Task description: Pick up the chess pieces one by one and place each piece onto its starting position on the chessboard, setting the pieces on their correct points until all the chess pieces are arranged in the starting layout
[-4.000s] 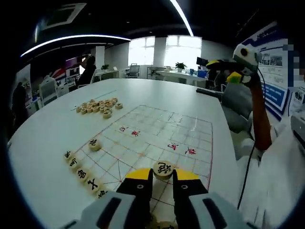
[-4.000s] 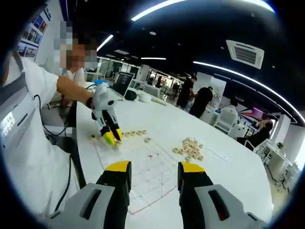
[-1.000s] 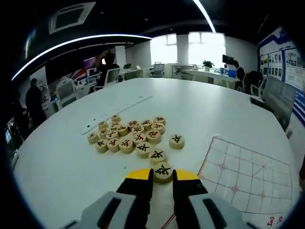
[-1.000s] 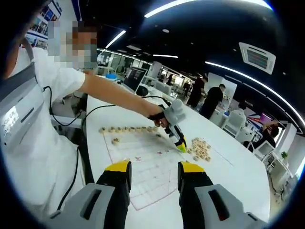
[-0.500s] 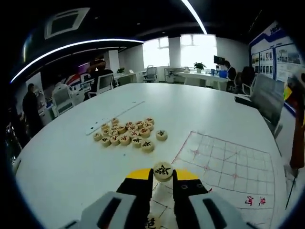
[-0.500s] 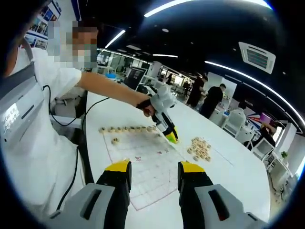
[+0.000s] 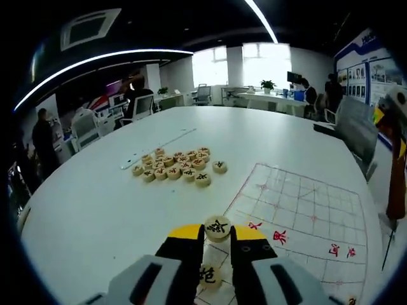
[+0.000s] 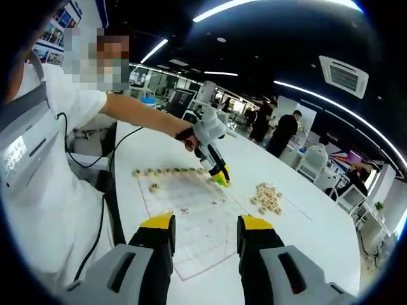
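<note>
Since half a second ago, the left claw has carried its round wooden chess piece from the board's edge to a spot over the near corner of the printed grid, and the pile of loose pieces now lies further off.

In the left gripper view, the left claw's yellow-tipped black jaws are closed on the pale wooden disc, which bears a black character on its upper face. The disc sits pinched between the two tips, raised above the white sheet chessboard with thin red grid lines. Beneath the jaws, another wooden disc with a black character rests on the board. Red characters are printed along the board's middle. Beyond the board's far left corner, a cluster of loose wooden discs lies on the large white oval bench.

In the right gripper view, the right claw hangs above the near edge of the board, its yellow-tipped jaws spread wide apart with nothing between them. Across the board, the left claw appears at the end of the person's outstretched arm, tips pointing down at the board's far side. A row of wooden discs lines the board's left edge, one more disc sits just inside it, and the loose pile lies to the right.
</note>
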Available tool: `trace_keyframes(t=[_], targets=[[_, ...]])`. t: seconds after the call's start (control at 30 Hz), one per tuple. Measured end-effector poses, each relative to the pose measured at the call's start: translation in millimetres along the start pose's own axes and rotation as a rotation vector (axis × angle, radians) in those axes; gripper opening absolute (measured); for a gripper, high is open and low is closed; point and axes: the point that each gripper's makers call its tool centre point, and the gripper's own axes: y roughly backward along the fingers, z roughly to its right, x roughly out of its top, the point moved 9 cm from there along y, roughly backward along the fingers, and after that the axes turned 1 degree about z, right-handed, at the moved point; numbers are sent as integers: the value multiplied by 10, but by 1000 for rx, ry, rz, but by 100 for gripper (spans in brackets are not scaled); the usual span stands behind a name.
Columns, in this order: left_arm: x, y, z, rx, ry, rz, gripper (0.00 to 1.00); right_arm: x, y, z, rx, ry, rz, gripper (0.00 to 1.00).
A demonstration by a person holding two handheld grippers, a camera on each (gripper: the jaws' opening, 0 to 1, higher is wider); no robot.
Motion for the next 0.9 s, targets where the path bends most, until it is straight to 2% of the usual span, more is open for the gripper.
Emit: trace_keyframes(t=[0.2, 0.47, 0.57, 0.67, 0.9], targets=[[-86, -54, -51, 18, 14, -31, 19, -6, 10, 4, -1, 1, 1, 40], [-138, -46, -69, 36, 18, -43, 19, 2, 17, 1, -5, 3, 4, 40], [-97, -8, -79, 41, 16, -25, 26, 7, 19, -4, -4, 5, 4, 40], [-37, 33, -97, 38, 50, 14, 36, 8, 17, 0, -7, 4, 4, 40], [34, 56, -157, 74, 71, 57, 38, 11, 12, -2, -6, 5, 3, 40]])
